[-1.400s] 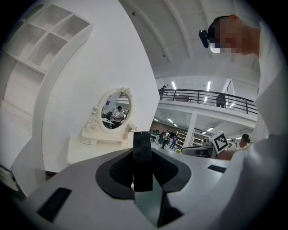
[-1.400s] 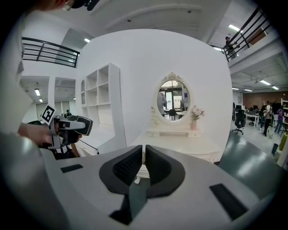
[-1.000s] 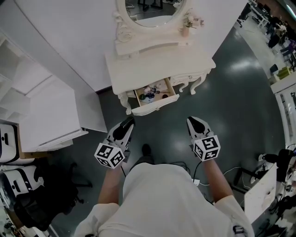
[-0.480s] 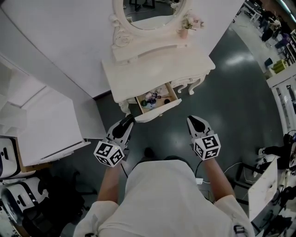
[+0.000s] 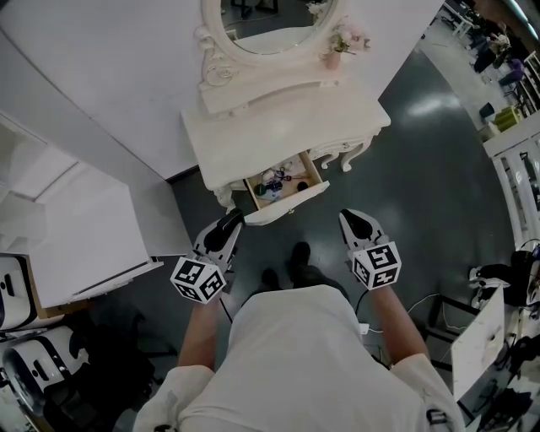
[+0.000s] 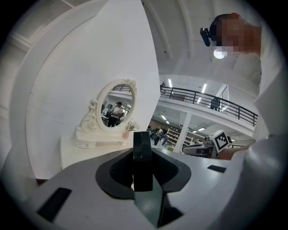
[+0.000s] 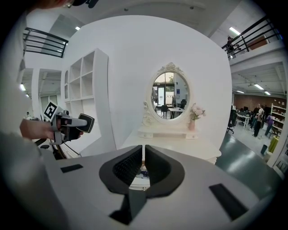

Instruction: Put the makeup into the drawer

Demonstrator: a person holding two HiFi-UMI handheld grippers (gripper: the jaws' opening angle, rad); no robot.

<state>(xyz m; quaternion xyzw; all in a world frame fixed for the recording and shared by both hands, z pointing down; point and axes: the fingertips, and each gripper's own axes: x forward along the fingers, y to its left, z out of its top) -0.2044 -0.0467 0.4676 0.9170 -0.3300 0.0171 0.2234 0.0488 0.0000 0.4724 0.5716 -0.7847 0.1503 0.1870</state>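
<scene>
So the person is standing in front of a white carved vanity bench (image 5: 278, 126) with an oval scroll-framed mirror (image 5: 270, 24) and a little pink vase of flowers (image 5: 337, 49) at the back, everything sitting on a dark grey glossy floor (image 5: 422, 169). The left gripper (image 5: 229, 224) is clamping a slim glossy black rectangular makeup case (image 6: 142, 150). In the left gripper view it's standing upright between the jaws and poking up above them. The right gripper (image 5: 353, 221) is carrying nothing: its jaws are sitting all but together with just a hairline slit between the ribbed pads, and the drawer's insides are peeking through that slit in the right gripper view. The white pull-out drawer with a tan inside (image 5: 291, 201) is hanging open at the front of the bench, toward its left half, and a jumble of small makeup bits (image 5: 277, 178) is already lying in it, too small to tell apart. Both grippers are hovering on the person's side of the drawer, one either side of it and pointing at it, neither one touching the bench. A white open shelving unit (image 7: 83, 103) is standing off to the left of the bench against the white wall.
</scene>
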